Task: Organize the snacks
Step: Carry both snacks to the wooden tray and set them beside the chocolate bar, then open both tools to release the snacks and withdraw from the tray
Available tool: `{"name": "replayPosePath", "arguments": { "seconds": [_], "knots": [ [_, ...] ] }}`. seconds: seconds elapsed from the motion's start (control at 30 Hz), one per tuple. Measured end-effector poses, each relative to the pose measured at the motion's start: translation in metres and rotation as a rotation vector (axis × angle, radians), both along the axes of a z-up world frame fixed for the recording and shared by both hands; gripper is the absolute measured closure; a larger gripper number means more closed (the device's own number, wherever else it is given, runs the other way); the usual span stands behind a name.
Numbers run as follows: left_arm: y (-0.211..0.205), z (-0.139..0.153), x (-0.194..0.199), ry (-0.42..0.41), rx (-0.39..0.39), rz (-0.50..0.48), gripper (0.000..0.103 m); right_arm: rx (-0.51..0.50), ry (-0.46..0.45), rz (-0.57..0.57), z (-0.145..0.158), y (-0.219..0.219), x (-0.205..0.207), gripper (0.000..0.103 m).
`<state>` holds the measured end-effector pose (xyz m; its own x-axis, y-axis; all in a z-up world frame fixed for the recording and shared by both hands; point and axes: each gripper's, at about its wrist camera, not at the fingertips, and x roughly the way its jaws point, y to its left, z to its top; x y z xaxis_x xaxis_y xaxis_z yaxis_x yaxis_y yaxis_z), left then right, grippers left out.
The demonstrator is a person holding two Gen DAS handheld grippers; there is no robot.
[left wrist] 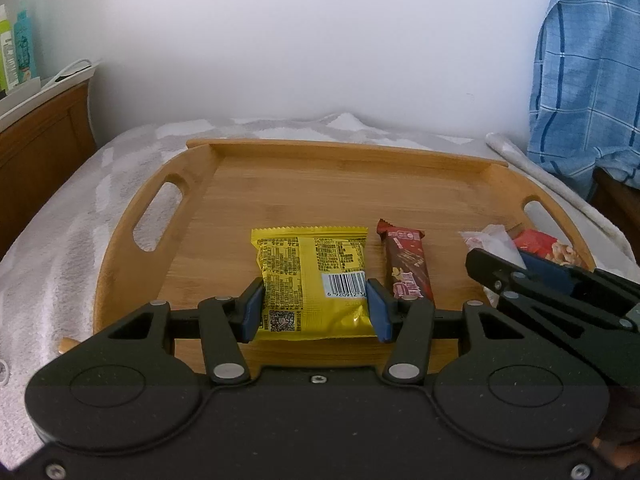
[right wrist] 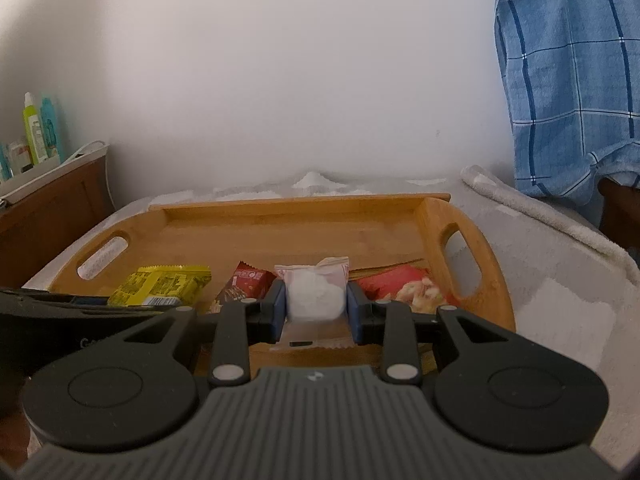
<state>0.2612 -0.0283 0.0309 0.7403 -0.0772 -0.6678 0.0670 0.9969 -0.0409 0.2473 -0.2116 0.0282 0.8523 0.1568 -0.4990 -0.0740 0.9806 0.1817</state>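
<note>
My left gripper [left wrist: 315, 307] is clamped on the yellow snack pack [left wrist: 311, 280], near the front middle of the wooden tray [left wrist: 280, 184]. My right gripper [right wrist: 316, 307] is clamped on the white wrapped snack [right wrist: 316, 294], right of the yellow pack on that tray. The brown bar [left wrist: 408, 264] lies between the 2; the red pack [right wrist: 404, 286] sits by the tray's right handle.

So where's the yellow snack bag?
On the wooden tray, between the left gripper pads, left of the brown bar: the yellow bag.
</note>
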Motion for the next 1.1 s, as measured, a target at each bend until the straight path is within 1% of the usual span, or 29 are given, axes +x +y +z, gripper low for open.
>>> {"name": "replayPosePath", "arguments": {
  "seconds": [0.23,0.77,0.97,1.1],
  "knots": [
    [-0.0005,-0.0003,-0.0001,0.0,0.004,-0.005,0.053,-0.004,0.031,0.012,-0.0036,0.0015,0.0035,0.066],
    [-0.0016,0.0,-0.0001,0.003,0.011,-0.008,0.053,-0.008,0.052,0.025,-0.0045,0.0042,0.0057,0.065],
    [0.0003,0.0009,0.0018,0.019,0.007,-0.016,0.052,-0.01,0.048,0.028,-0.0037,0.0055,0.006,0.062],
    [0.0008,0.0026,0.0001,0.023,0.027,-0.014,0.052,0.0,0.04,0.025,-0.002,0.0044,0.0038,0.057]
  ]
}}
